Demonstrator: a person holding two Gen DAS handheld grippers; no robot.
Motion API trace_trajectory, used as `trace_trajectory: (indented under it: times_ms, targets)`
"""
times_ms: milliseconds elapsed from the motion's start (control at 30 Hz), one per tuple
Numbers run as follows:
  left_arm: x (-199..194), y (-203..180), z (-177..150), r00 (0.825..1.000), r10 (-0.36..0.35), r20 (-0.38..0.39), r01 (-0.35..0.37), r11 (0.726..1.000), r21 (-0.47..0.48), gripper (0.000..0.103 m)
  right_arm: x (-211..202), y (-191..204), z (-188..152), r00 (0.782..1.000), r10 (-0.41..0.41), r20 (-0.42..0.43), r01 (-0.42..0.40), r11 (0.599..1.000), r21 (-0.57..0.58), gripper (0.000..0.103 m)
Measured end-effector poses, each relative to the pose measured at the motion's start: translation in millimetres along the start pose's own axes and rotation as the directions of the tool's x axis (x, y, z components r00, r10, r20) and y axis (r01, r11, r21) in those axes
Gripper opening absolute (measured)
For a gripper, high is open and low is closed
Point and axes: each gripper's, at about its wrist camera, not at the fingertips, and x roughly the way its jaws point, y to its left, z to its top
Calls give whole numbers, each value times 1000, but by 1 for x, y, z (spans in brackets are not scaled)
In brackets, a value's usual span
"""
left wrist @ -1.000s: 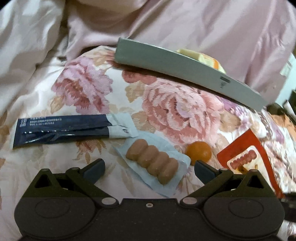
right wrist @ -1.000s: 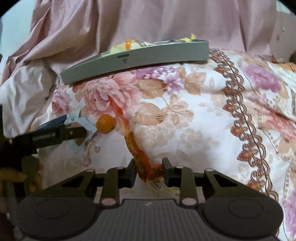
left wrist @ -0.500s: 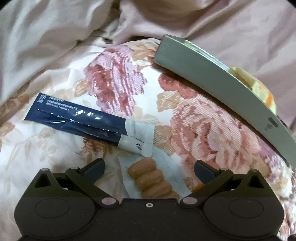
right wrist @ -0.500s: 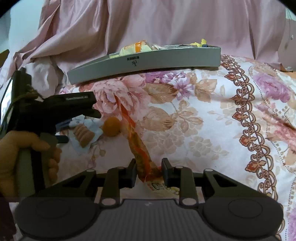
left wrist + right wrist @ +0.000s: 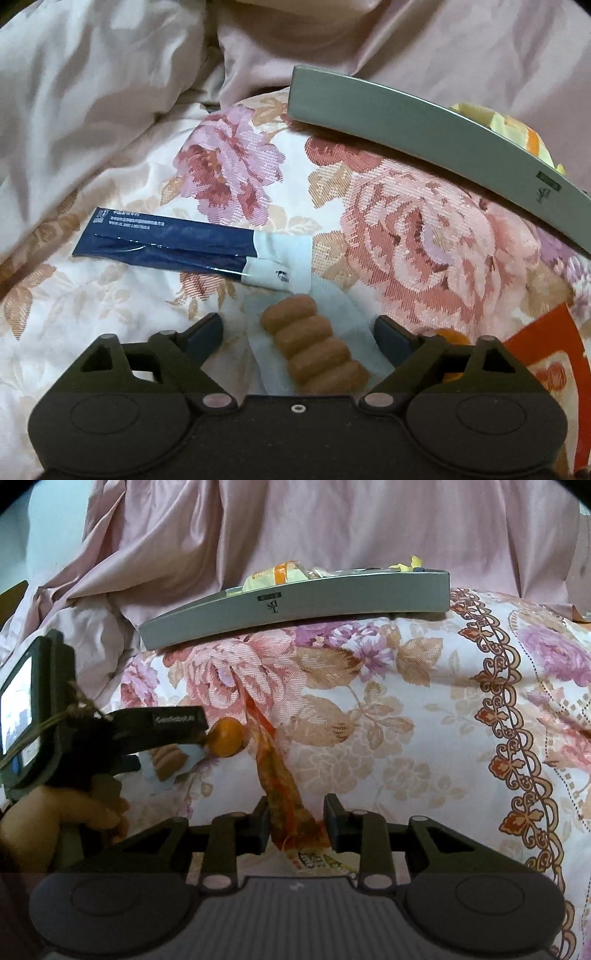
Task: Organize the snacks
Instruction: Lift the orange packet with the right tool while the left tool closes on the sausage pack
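A clear pack of brown sausage-shaped snacks (image 5: 314, 347) lies on the floral bedcover, between the wide-apart fingers of my open left gripper (image 5: 299, 332). Neither finger touches it. A dark blue sachet (image 5: 173, 247) lies just beyond, to the left. A small orange ball-shaped snack (image 5: 450, 338) peeks out behind the right finger. My right gripper (image 5: 297, 825) is shut on a red-orange snack packet (image 5: 277, 775), seen edge-on. In the right wrist view the left gripper (image 5: 192, 734) hovers over the brown snack pack (image 5: 168, 762), beside the orange ball (image 5: 225, 736).
A grey tray (image 5: 295, 605) with yellow and orange wrapped snacks sits at the back of the bedcover, its rim also in the left wrist view (image 5: 424, 147). Rumpled pink bedding rises behind and to the left. A hand (image 5: 62, 812) holds the left gripper's handle.
My left gripper has moved forward over the brown snack pack, which now lies between its fingers. The right gripper still holds the red-orange packet and has barely shifted.
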Motion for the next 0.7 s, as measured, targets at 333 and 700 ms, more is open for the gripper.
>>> trace_trajectory:
  times_ms: [333, 700]
  targets:
    - [-22, 23, -19, 993, -117, 21, 115, 991, 73, 66, 13, 14, -2, 998, -58, 8, 59, 992, -111, 40]
    - [-51, 45, -46, 981, -190, 29, 184, 974, 135, 65, 4, 21, -8, 997, -77, 16, 78, 988, -131, 24]
